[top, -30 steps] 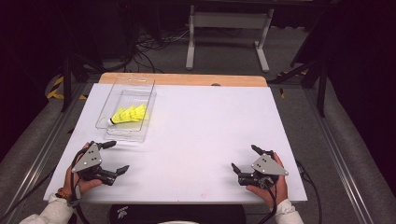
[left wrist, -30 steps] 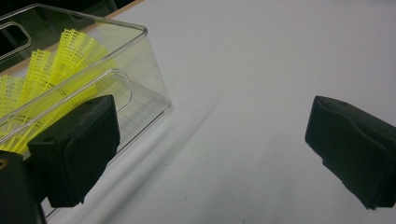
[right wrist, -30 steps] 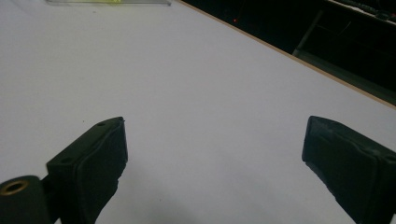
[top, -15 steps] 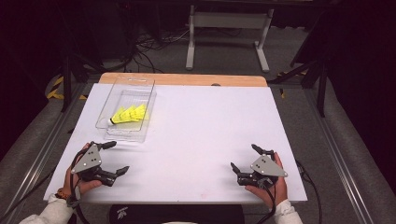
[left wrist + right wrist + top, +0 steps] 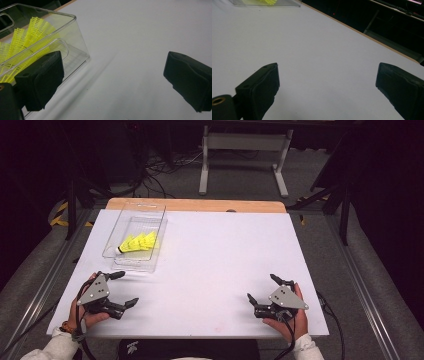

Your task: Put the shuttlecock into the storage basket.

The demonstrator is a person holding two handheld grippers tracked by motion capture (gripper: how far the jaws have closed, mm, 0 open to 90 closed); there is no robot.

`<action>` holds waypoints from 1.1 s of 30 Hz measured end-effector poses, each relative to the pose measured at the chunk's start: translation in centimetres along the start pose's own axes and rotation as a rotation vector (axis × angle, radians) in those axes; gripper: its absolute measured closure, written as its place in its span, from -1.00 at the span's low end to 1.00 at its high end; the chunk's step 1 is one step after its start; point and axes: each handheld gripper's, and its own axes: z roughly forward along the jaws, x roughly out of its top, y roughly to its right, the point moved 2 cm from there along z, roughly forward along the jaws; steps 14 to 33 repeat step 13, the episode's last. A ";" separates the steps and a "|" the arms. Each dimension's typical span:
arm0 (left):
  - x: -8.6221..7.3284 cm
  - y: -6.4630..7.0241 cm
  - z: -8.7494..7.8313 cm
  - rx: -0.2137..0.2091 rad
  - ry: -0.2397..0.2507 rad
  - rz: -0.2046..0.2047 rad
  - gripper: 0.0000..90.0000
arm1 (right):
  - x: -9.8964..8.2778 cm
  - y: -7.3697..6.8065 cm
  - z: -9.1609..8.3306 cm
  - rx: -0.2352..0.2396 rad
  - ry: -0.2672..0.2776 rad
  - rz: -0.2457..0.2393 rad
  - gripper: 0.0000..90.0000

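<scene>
Jaws spread wide on both sides, nothing between them. Nearest, the right gripper (image 5: 259,296) rests at the near right of the white table (image 5: 225,255), well apart from any object. At the near left, the left gripper (image 5: 121,289) sits just beside the clear rectangular plastic box (image 5: 135,236). Farther in, the yellow mesh-skirted shuttlecock (image 5: 137,243) lies inside it. Best bet: come over the near wall from above, keep the opening wide, and pinch the skirt lightly so the mesh doesn't crush.

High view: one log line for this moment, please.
left claw open, near bin | right claw open, apart | shuttlecocks in bin
</scene>
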 end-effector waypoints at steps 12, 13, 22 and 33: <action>0.0 -0.1 0.1 0.002 0.001 -0.010 -0.91 | 0.0 0.2 0.1 -0.019 -0.010 0.003 -0.87; 0.0 -0.2 0.1 0.000 -0.005 -0.008 -0.91 | 0.0 0.2 0.1 -0.023 -0.011 0.002 -0.87; 0.0 -0.2 0.1 0.000 -0.005 -0.008 -0.91 | 0.0 0.2 0.1 -0.023 -0.011 0.002 -0.87; 0.0 -0.2 0.1 0.000 -0.005 -0.008 -0.91 | 0.0 0.2 0.1 -0.023 -0.011 0.002 -0.87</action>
